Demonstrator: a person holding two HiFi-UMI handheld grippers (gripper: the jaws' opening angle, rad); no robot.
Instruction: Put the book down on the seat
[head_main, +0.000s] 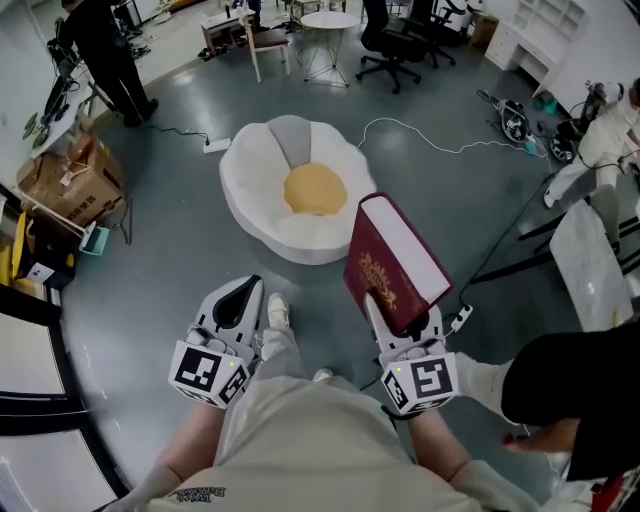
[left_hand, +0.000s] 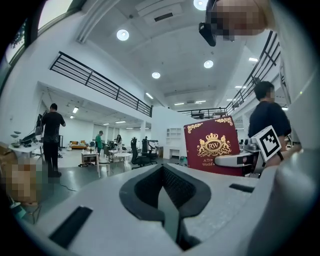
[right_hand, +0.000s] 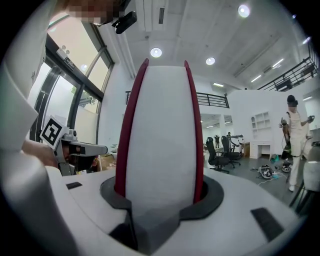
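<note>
My left tool (head_main: 243, 292) hangs closed and empty. The flower-shaped seat (head_main: 250, 170) lies ahead. I'd carry the book (head_main: 392, 262), clamped upright in my right tool (head_main: 388, 318), forward over it, tilt it flat and lower it onto the yellow centre (head_main: 315, 188), which is probably soft. On the grey floor (head_main: 170, 260), cardboard boxes (head_main: 70, 180) sit left and a loose cable (head_main: 420, 140) right.

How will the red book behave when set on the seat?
Probably stiff: the book stands out of the right gripper without sagging. Its thick page block suggests some heft. On the puffy seat it may tip if stood on edge; flat looks safer.
</note>
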